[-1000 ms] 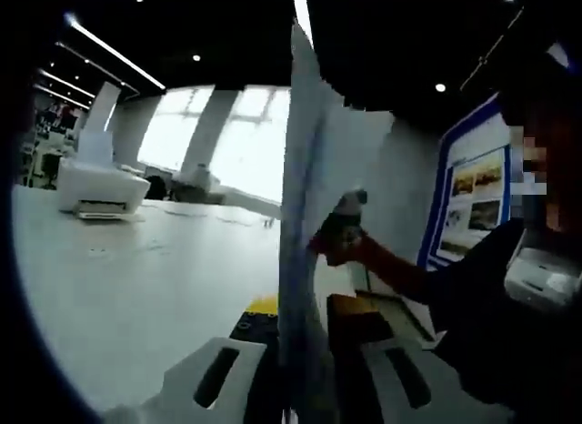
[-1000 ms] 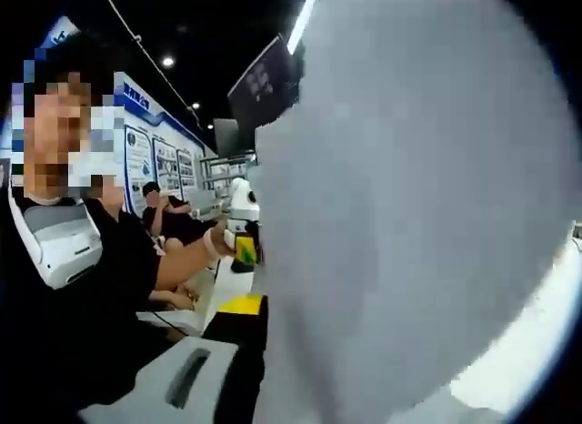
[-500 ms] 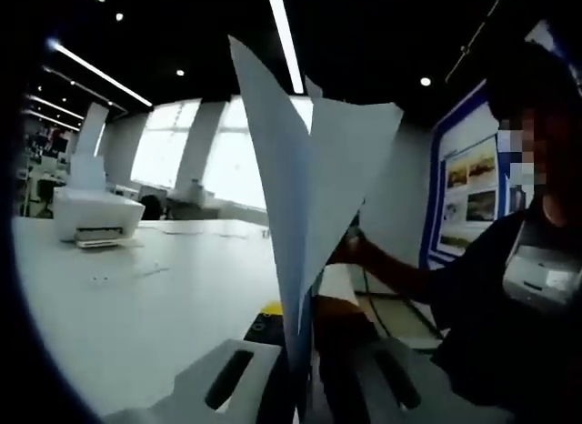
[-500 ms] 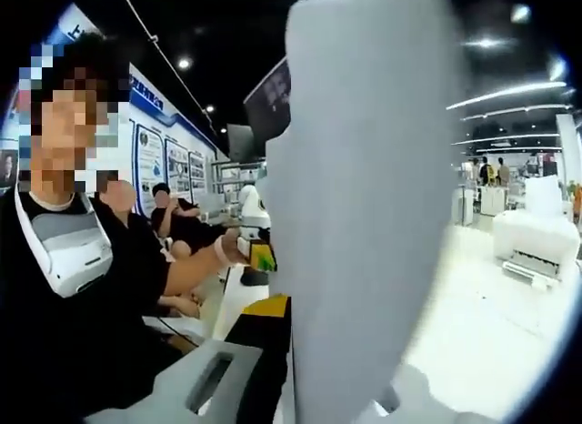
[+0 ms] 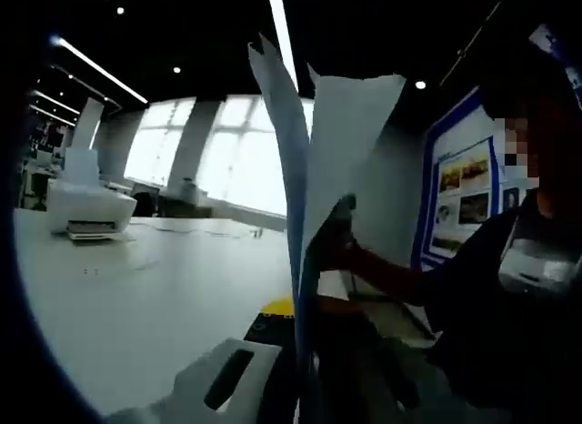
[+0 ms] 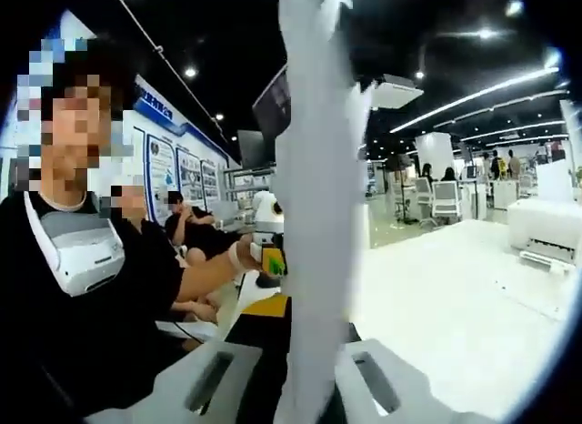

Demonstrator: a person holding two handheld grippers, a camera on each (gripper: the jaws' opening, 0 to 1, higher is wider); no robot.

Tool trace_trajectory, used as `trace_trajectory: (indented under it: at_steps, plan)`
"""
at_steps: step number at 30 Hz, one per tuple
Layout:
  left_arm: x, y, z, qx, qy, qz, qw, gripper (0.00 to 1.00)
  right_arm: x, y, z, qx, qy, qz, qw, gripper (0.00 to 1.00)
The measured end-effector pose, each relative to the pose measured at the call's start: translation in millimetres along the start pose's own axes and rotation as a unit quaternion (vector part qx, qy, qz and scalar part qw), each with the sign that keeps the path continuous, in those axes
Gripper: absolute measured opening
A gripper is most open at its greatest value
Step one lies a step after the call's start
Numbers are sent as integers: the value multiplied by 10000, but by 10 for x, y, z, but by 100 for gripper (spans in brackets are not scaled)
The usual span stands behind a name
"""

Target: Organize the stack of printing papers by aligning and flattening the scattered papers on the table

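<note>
Below both grippers, we've got the broad white table. White printing paper sheets stand upright, pinched between left gripper and right gripper jaws. Top edges uneven: aligning unfinished, flattening left, we judge.

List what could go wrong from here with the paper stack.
1. The papers stand upright between both grippers, their top edges uneven and fanned apart; a sheet might slip out and fall to the table.
2. The left gripper and the right gripper each pinch only the sheets' bottom edge, so squeezing or twisting could crease the stack rather than flatten it.
</note>
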State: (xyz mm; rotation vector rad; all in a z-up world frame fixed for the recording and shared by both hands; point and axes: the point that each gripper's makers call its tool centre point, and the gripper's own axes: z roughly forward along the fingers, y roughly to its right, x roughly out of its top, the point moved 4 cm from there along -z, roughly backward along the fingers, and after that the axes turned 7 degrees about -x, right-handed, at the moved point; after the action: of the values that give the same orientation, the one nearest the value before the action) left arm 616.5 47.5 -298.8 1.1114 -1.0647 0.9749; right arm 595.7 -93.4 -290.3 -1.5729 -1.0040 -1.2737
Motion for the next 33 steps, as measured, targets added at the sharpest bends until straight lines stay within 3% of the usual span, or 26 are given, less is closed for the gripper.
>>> trace_trajectory:
  at_steps: [4, 8, 14, 19, 29, 30, 33]
  plan:
    - [66, 5, -27, 29, 111, -66, 9999, 19, 63, -21, -46, -32, -319, -231, 9992, 0]
    - [147, 64, -46, -16, 38, 117, 9999, 24, 167, -81, -100, 31, -885, -343, 9955, 0]
    - [241, 87, -33, -43, 36, 183, 9998, 28, 352, -134, -156, 20, -1911, -699, 9791, 0]
    - [260, 115, -3, -93, 32, 239, 9997, 28, 427, -204, -149, 126, -2548, -838, 9633, 0]
    - [258, 198, -29, -170, -41, 303, 9994, 31, 450, -158, -93, 35, -3839, -1099, 9168, 0]
    - [255, 213, -28, -193, -68, 306, 9993, 32, 429, -153, -93, -5, -4035, -1145, 9078, 0]
    - [227, 226, -40, -179, -199, 348, 9990, 32, 402, -119, -78, -54, -4313, -1264, 8933, 0]
